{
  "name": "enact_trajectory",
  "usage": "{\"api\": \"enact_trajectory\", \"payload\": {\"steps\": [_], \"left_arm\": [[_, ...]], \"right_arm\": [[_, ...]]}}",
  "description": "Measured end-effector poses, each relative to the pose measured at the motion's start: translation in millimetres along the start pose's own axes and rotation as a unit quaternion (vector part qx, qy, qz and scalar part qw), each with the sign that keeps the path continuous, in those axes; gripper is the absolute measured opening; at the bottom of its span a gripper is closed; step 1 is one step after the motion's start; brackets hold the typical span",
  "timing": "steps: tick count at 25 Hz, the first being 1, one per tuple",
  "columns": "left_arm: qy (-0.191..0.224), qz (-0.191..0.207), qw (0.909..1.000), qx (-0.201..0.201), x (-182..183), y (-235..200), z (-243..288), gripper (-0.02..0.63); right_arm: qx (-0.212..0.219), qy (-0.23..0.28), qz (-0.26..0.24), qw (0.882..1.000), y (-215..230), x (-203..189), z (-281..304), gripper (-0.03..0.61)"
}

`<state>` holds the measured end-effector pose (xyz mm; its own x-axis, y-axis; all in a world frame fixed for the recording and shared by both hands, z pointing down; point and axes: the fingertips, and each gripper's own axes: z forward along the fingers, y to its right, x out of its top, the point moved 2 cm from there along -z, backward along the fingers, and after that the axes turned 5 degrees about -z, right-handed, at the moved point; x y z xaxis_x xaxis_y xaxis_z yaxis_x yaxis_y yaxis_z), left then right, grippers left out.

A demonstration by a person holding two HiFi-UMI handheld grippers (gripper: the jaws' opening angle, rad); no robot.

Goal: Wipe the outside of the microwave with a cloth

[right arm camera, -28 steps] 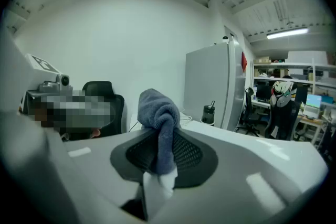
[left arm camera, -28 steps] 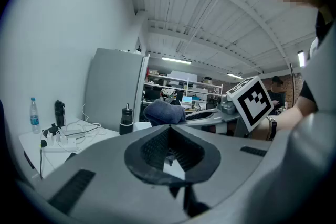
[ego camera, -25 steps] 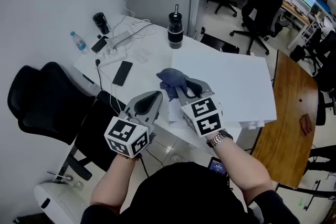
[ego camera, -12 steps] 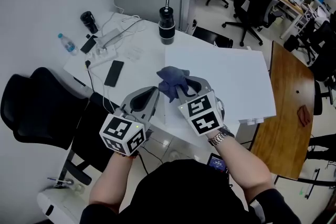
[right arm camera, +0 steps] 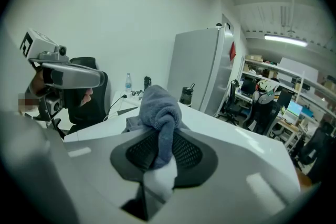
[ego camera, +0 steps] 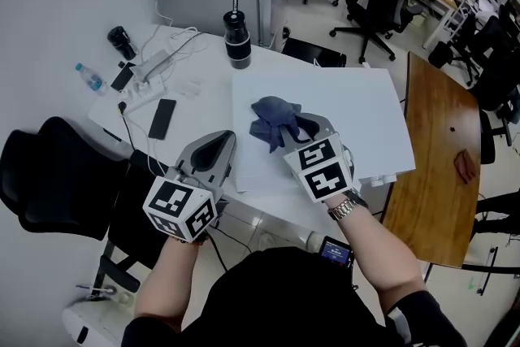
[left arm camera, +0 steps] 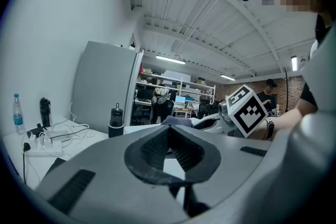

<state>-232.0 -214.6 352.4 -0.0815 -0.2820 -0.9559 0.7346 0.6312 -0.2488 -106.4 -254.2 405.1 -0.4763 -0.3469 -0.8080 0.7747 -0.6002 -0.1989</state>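
right gripper: clenched on the cloth, which I hold bunched up
left gripper: jaws pressed together, nothing in them, just off the microwave's left edge
microwave: white box, I only see its flat top
cloth place: over the microwave's top, near its left edge; touching or just above, can't tell
progress: early, I judge; top barely begun, sides and door left

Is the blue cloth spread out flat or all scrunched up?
Scrunched up. The blue cloth is a crumpled lump pinched in the jaws of the right gripper, not laid flat.
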Motion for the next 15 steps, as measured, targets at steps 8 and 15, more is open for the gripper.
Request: {"api": "enact_trajectory", "payload": {"steps": [8, 15], "left_arm": [[0.001, 0.013, 0.9999, 0.002, 9, 29, 16, 0.005], [-0.003, 0.026, 0.9996, 0.003, 10, 70, 37, 0.005]], "right_arm": [[-0.01, -0.009, 0.03, 0.999, 43, -26, -23, 0.075], [-0.02, -0.012, 0.044, 0.999, 86, -54, -51, 0.074]]}}
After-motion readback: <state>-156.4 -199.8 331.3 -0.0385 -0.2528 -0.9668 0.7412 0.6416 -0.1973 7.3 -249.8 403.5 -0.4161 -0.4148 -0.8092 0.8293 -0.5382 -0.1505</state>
